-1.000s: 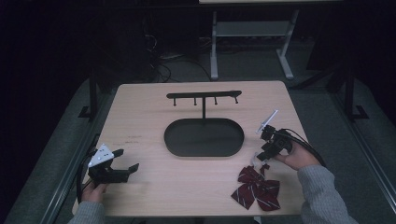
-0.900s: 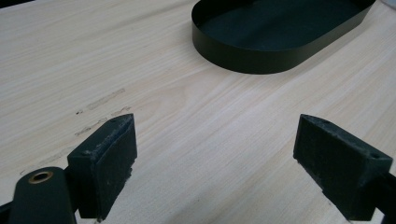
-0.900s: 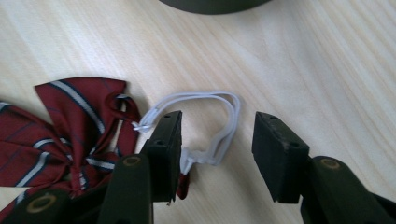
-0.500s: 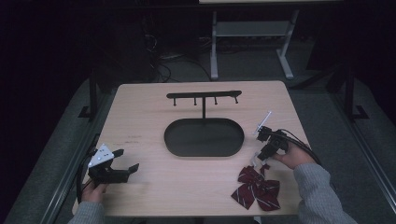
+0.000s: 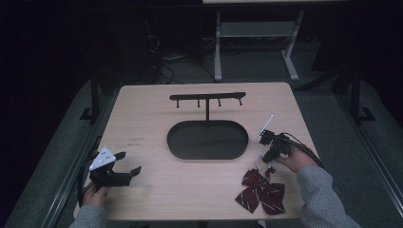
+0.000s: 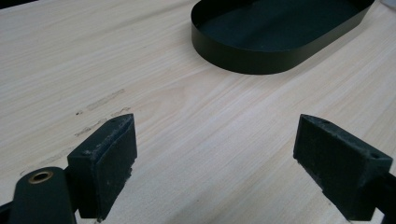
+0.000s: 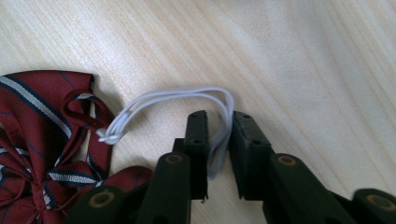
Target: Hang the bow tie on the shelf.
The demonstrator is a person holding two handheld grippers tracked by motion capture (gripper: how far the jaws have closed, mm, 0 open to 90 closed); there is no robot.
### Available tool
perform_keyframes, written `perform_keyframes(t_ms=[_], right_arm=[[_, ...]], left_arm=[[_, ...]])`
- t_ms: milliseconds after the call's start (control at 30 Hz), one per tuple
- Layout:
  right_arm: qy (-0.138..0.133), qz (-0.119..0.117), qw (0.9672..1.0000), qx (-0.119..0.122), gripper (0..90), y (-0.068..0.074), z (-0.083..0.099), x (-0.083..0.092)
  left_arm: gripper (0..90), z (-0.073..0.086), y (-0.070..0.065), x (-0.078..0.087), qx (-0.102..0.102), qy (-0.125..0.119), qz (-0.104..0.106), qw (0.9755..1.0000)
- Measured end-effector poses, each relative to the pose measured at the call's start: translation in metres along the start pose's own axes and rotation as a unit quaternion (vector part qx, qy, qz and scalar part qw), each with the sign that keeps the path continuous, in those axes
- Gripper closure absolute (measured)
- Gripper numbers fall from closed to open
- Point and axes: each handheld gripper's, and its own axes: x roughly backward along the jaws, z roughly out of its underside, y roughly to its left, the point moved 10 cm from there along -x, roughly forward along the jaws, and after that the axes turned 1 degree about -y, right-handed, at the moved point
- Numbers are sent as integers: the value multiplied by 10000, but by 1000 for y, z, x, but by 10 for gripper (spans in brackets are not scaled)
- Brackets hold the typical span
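**Inspector:** White elastic, thin and doubled, is what the right gripper [image 7: 218, 140] has between its jaws. They have just been closing; the gap is narrow, the elastic loop [image 7: 187, 95] runs through it, and the pads look to be just pinching the strands.

**Onlooker:** And the thing it belongs to?

**Inspector:** A dark red striped bow tie [image 5: 260, 191], lying flat near the front right edge of the table [image 5: 142, 109], just beside that gripper. In my judgement it is light, soft cloth that will dangle and swing once lifted. The elastic is the sensible place to grip, though it is thin and could slip out of a loose pinch.

**Onlooker:** The other hand?

**Inspector:** The left gripper [image 5: 124, 164] rests at the front left, jaws wide, nothing in them, well apart from the bow tie.

**Onlooker:** Room to move?

**Inspector:** A black oval tray [image 5: 207, 140] sits mid-table, with a black rack [image 5: 207, 98] and its row of pegs standing behind it. The wood between bow tie and tray is bare. The table's right edge is near the working hand; I would watch that.
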Motion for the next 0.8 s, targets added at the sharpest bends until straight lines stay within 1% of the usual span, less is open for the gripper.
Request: perform_keyframes(t_ms=[67, 100, 167, 233, 433, 500, 567, 600, 667, 800], right_arm=[[-12, 6, 10000, 6, 790, 0, 0, 0], [-35, 26, 10000, 13, 819, -1, 0, 0], [-31, 28, 10000, -4, 827, 0, 1, 0], [-31, 17, 10000, 18, 859, 0, 1, 0], [-77, 5, 9999, 115, 875, 4, 0, 0], [-148, -2, 9997, 177, 876, 6, -1, 3], [-188, -10, 9997, 183, 876, 8, -1, 6], [-245, 0, 9994, 262, 876, 10, -2, 11], [-255, 20, 9993, 264, 876, 11, -2, 13], [-381, 55, 9984, 416, 877, 17, -2, 25]], left_arm=[[129, 0, 0, 0, -1, 13, 2, 10000], [129, 0, 0, 0, 0, 29, 2, 10000], [129, 1, 0, 0, -2, 28, 7, 10000], [129, 0, 0, -1, 10, 11, 15, 10000], [129, 0, 0, 0, -3, 20, 7, 10000], [129, 0, 0, 0, -4, 21, 7, 10000], [129, 0, 0, 0, -8, 17, 10, 10000], [129, 1, 0, 0, -14, 26, 6, 10000], [129, 0, 0, 0, -6, 21, 10, 10000], [129, 0, -1, -1, 0, 23, 6, 10000]])
